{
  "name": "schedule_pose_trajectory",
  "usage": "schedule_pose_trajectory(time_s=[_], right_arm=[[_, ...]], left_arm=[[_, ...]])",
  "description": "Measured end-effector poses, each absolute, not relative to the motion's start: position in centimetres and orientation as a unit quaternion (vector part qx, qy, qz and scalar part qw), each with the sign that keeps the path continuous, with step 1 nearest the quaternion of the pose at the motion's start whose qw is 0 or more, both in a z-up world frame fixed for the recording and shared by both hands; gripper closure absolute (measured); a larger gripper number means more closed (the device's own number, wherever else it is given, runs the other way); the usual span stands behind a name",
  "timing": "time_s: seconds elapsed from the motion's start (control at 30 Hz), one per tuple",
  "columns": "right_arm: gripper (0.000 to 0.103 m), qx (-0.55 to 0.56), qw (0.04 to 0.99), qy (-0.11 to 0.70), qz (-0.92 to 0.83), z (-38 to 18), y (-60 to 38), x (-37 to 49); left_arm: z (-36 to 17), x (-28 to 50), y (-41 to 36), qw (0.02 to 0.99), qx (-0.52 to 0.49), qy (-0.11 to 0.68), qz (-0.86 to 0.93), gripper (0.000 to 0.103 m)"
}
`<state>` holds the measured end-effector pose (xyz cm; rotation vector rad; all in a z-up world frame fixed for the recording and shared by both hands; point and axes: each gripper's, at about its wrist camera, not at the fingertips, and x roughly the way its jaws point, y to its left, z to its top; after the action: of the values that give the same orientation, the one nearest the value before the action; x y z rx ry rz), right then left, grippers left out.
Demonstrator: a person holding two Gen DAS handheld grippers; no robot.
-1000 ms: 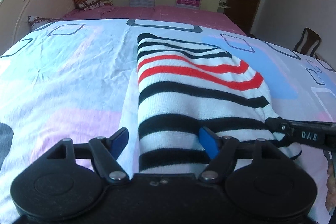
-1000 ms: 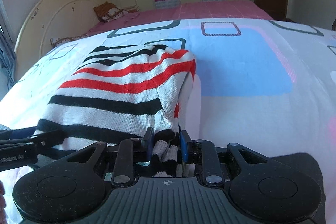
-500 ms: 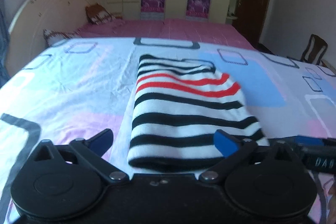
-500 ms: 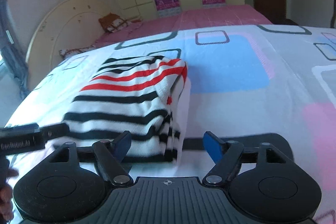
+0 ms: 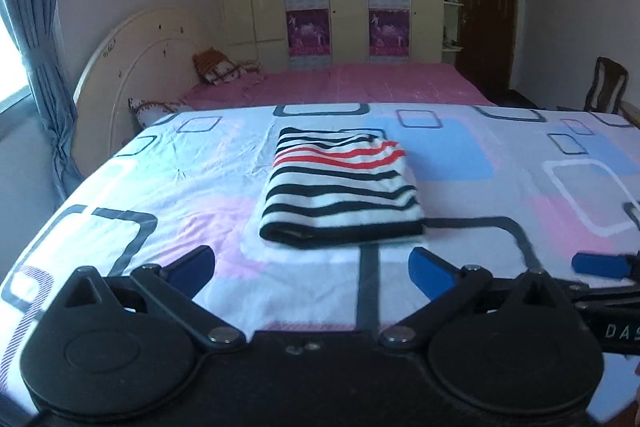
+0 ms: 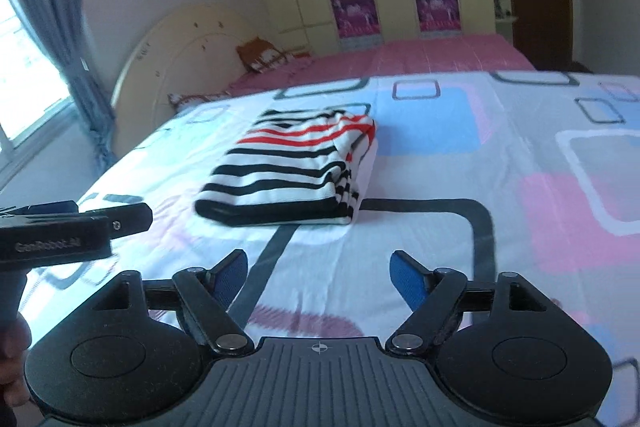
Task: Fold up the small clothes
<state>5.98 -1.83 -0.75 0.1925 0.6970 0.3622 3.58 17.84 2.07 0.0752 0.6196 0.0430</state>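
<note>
Chair (image 5: 606, 85) shows only in the left view — folded striped garment (image 5: 340, 187) lies free, left gripper (image 5: 310, 273) gaping, right gripper (image 6: 318, 277) opening empty

A folded striped garment (image 6: 296, 171), white with black and red bands, lies flat on the bed's patterned sheet (image 6: 500, 187), towards its left edge. The right hand-held gripper (image 6: 318, 277) hovers apart from it, jaws opening with nothing between them. The left hand-held gripper (image 6: 76, 227) juts in from the left.
</note>
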Motion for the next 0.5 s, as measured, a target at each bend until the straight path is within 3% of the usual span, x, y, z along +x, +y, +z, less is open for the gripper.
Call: schedule_pose_trajectory(time_s=[0.27,0.37,0.5], right_arm=[[0.013,0.060,0.943,0.276,0.178,3.7,-2.7,-2.2],[0.000,0.048,0.955,0.251,0.151,4.9,-2.5,-4.3],[0.000,0.029,0.966,0.225,0.127,5.6,-2.2,-6.1]], left_arm=[[4.6,-3.6,16.5,0.960,0.050,0.275,-0.006,0.000],[5.0,-5.1,16.4,0.963,0.043,0.268,0.001,0.000],[5.7,-6.5,16.8,0.966,0.025,0.258,0.016,0.000]])
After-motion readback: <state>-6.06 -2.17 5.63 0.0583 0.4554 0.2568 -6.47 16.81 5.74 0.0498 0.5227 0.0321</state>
